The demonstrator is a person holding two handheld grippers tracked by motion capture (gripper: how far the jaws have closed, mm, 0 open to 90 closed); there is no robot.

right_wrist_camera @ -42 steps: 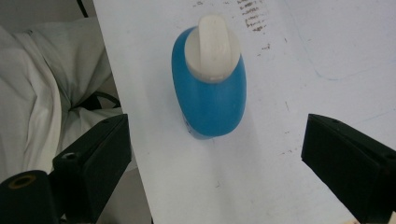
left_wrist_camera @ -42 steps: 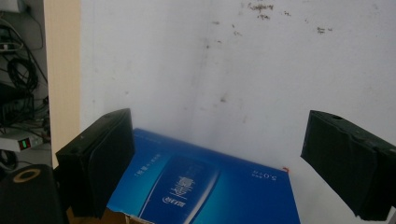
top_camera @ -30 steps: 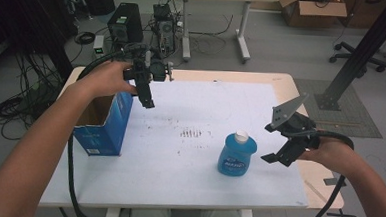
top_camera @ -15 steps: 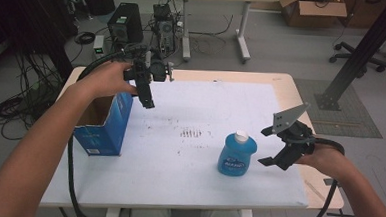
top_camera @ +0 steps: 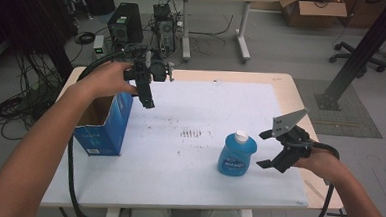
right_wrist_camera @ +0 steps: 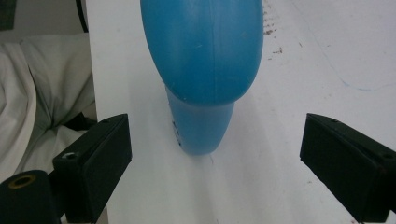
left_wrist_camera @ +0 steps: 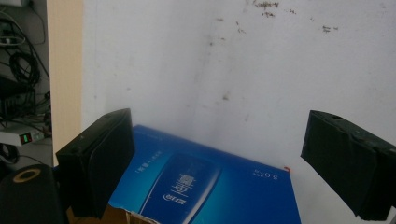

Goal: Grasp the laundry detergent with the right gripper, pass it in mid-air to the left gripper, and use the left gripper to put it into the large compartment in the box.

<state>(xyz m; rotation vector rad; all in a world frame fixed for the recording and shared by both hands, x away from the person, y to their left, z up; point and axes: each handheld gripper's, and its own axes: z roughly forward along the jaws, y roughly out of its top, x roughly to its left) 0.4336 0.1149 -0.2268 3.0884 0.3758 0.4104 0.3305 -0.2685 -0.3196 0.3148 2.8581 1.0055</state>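
Right gripper (top_camera: 268, 149) sits low at the table's (top_camera: 292, 88) near right, jaws wide apart, nothing btwn them; in right gripper view the blue bottle (right_wrist_camera: 203, 70) stands just ahead of the gap, not touched. Bottle: squat, rounded blue plastic, white cap, printed label, upright on the white mat (top_camera: 221, 110). Farther back, left gripper (top_camera: 148, 100) hangs w/ jaws spread and empty, pointing down beside the open blue carton (top_camera: 105, 126) at the left edge. Beyond: PC tower (top_camera: 125, 27), cables on floor.
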